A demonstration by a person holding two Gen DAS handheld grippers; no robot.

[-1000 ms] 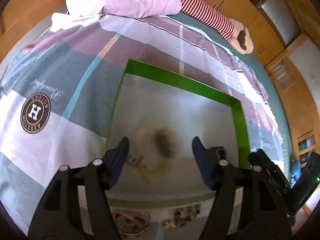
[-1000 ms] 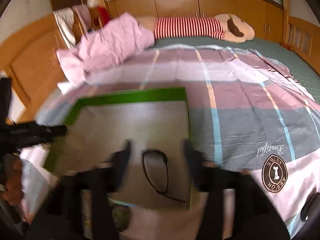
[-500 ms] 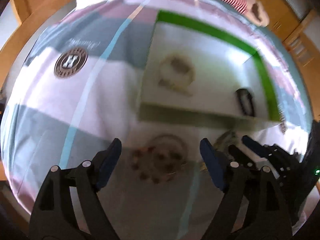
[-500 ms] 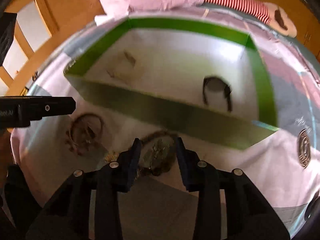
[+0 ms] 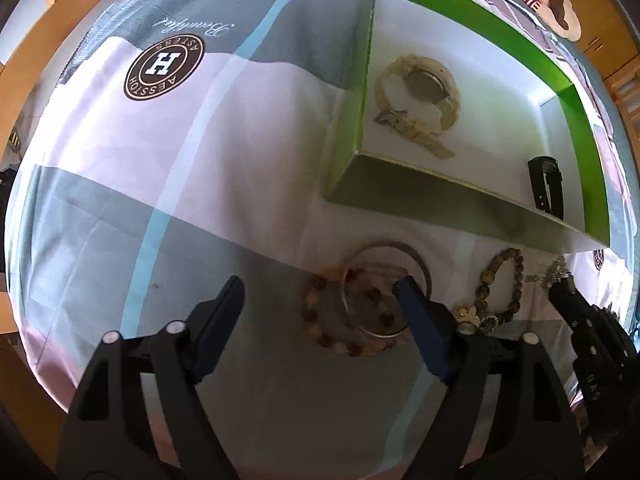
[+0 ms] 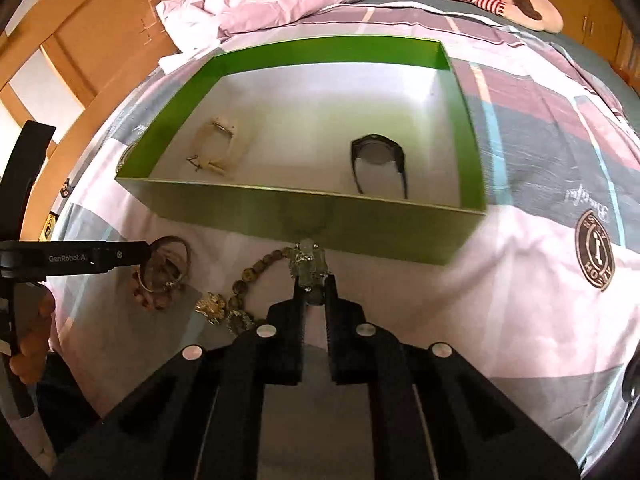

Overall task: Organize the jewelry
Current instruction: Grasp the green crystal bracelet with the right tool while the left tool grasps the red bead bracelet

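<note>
While the left hand-held gripper [image 5: 320, 296] hangs released, the right hand-held gripper [image 6: 311, 286] (nearly closed) pinches a silvery trinket [image 6: 306, 262].

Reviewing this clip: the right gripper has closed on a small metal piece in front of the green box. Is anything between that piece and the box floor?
Yes: the near wall of the green box stands directly ahead of the right gripper, which holds the metal piece low, beside the wall's base. Beyond the wall, the floor between the cream watch and the black watch looks bare.

Left gripper [image 5: 320, 300]: black frame, blue finger pads [image 5: 424, 332], silver screws. Right gripper [image 6: 314, 294]: all-black, ribbed narrow fingers, silver screws. "GenRobot.AI" in white on left gripper's side; bare hand [image 6: 34, 344] behind it.
</note>
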